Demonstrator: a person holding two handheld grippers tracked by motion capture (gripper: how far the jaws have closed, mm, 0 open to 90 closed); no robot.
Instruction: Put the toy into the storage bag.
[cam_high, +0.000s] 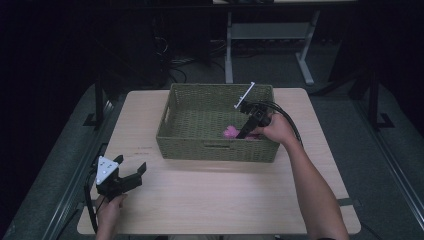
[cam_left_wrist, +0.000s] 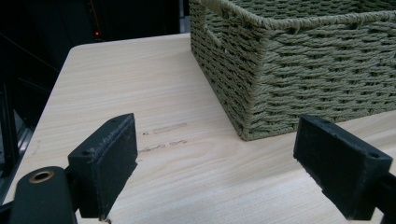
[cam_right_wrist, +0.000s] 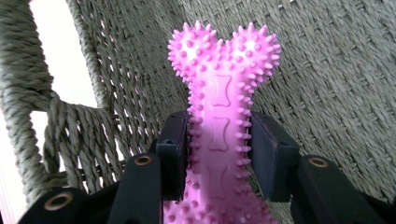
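A pink spiky bone-shaped toy (cam_right_wrist: 219, 107) stands between the jaws of my right gripper (cam_right_wrist: 219, 144), which is shut on its shaft. In the high view the right gripper (cam_high: 243, 134) reaches down into the green woven basket (cam_high: 190, 147), with the pink toy (cam_high: 230, 132) near the basket's front wall. My left gripper (cam_high: 134, 176) rests at the table's front left corner, open and holding nothing. Seen from the left gripper view, its jaws stand wide apart (cam_left_wrist: 215, 168) over bare wood, facing the basket's corner (cam_left_wrist: 280, 88).
The basket (cam_right_wrist: 336, 84) sits at the back middle of the light wooden table (cam_high: 220, 195). It has a handle opening (cam_right_wrist: 51, 70) in its wall. Dark floor, cables and a desk frame (cam_high: 270, 35) lie beyond the table.
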